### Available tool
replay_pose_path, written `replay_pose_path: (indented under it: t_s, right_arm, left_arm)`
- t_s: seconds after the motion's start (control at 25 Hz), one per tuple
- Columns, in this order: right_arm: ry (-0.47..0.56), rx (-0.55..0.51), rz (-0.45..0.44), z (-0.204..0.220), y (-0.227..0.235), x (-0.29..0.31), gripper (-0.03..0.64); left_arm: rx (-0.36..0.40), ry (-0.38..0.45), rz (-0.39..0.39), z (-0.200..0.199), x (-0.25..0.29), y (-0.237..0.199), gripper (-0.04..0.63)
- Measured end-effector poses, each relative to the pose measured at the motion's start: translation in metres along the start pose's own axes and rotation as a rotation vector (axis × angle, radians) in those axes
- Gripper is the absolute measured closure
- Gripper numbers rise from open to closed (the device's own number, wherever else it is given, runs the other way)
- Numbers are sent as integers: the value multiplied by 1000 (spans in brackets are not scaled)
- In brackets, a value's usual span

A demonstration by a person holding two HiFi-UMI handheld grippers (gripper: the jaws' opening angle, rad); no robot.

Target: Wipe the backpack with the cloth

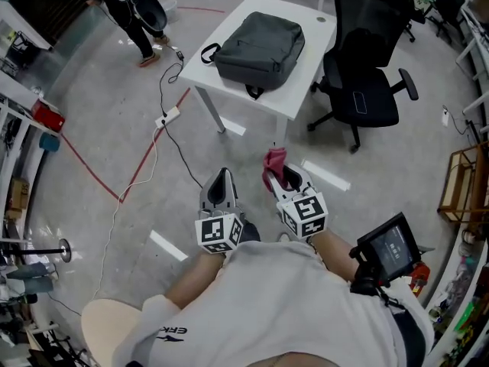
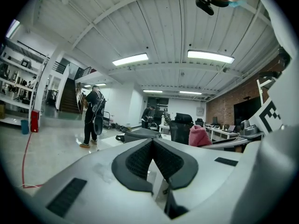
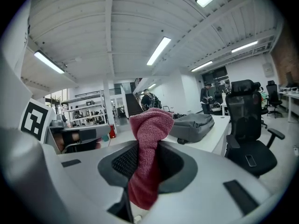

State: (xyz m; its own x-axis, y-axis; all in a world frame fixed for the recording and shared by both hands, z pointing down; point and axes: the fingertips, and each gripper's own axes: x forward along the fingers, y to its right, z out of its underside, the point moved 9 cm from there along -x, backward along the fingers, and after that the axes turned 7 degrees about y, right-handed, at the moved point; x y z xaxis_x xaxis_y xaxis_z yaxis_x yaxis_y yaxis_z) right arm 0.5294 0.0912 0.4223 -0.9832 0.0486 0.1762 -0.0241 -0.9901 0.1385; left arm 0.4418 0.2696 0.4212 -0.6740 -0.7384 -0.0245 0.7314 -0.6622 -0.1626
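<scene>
One soft, light cloth [image 3: 147, 157] is pinched at its bunched middle by the right gripper [image 1: 284, 176]; the left gripper [image 2: 152, 143] is closed empty; the backpack [image 1: 260, 48] is judged limp

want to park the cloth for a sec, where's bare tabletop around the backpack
The widest bare patch of the table is the strip between the backpack and the edge facing the office chair, widening toward the far corner. The left edge is crowded: the backpack's handle loop reaches it.
</scene>
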Motion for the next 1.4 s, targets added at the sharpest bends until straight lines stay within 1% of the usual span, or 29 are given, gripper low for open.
replay_pose_path:
  t_s: [0.28, 0.48, 0.6, 0.72, 0.92, 1.28, 1.4]
  right_arm:
    - [27, -23, 50, -25, -17, 83, 515]
    - [44, -23, 96, -34, -39, 134, 515]
    - [32, -22, 121, -36, -46, 158, 515]
    - [15, -28, 135, -39, -47, 173, 515]
    - [8, -33, 158, -46, -30, 199, 515]
    - [12, -3, 160, -59, 20, 269, 515]
    - [11, 12, 155, -62, 49, 296, 515]
  left_arm:
    - [-7, 37, 50, -22, 56, -78, 592]
    - [-4, 33, 89, -29, 79, -135, 592]
    - [-10, 31, 107, -30, 93, -160, 592]
    - [-24, 26, 121, -31, 104, -173, 592]
    - [-37, 26, 126, -30, 138, -190, 592]
    - [1, 11, 108, -34, 216, -214, 592]
    - [15, -6, 106, -32, 254, -214, 592]
